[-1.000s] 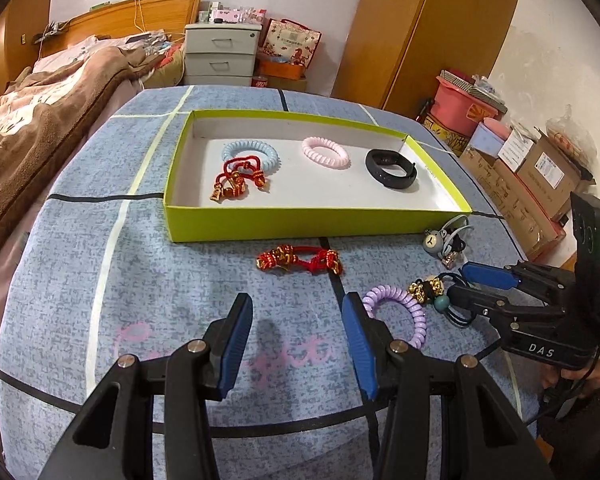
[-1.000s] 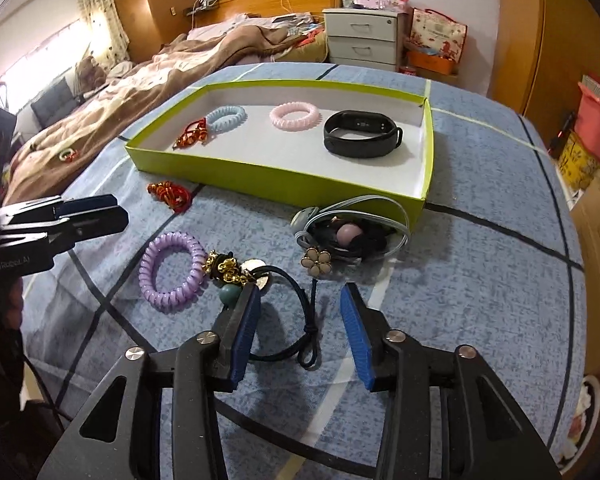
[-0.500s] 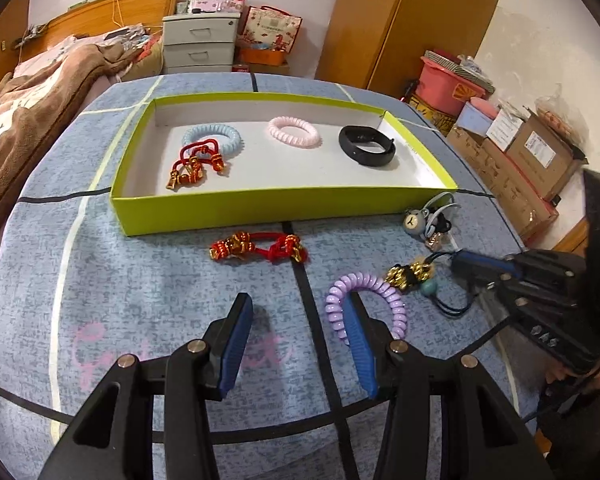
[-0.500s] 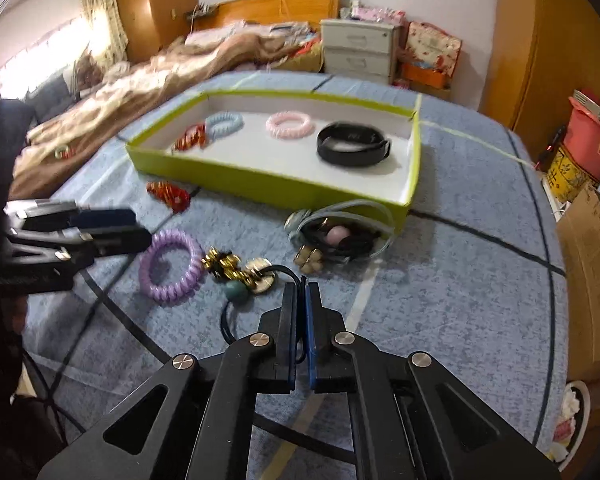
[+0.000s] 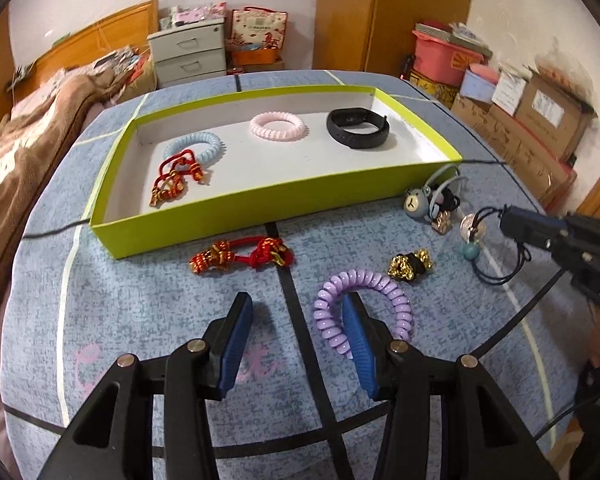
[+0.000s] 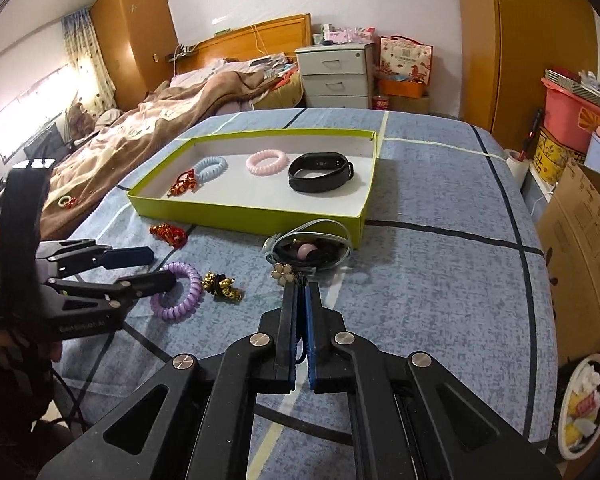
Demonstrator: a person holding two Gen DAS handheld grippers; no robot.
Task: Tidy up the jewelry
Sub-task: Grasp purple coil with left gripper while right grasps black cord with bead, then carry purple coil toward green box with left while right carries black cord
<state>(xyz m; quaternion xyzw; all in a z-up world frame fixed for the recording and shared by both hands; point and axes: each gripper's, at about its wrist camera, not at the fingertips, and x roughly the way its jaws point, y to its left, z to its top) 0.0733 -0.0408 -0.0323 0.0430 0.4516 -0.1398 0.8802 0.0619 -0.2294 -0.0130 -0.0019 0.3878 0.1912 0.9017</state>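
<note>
My left gripper (image 5: 296,308) is open over the blue tablecloth. Its right finger sits inside the ring of the purple coil hair tie (image 5: 396,300). Ahead lie a red knotted bracelet (image 5: 240,258) and a gold-and-black hair tie (image 5: 410,266). My right gripper (image 6: 300,292) is shut on a black cord with a teal bead (image 5: 471,251); it hangs lifted off the cloth. The cord's beads are hidden in the right wrist view. The green tray (image 5: 260,216) holds a blue coil (image 5: 200,146), a red bracelet (image 5: 176,178), a pink coil (image 5: 278,126) and a black band (image 5: 358,128).
A tangle of hair ties with a bear charm (image 5: 416,202) lies against the tray's near right corner. A bed with a brown blanket (image 6: 148,124) borders the table's left side. Cardboard boxes (image 6: 580,240) stand beyond its right edge, with a plate (image 6: 584,400) on the floor.
My right gripper closed on the black cord and raised it away from the gold tie. My left gripper moved right, so its right finger now sits in the purple coil.
</note>
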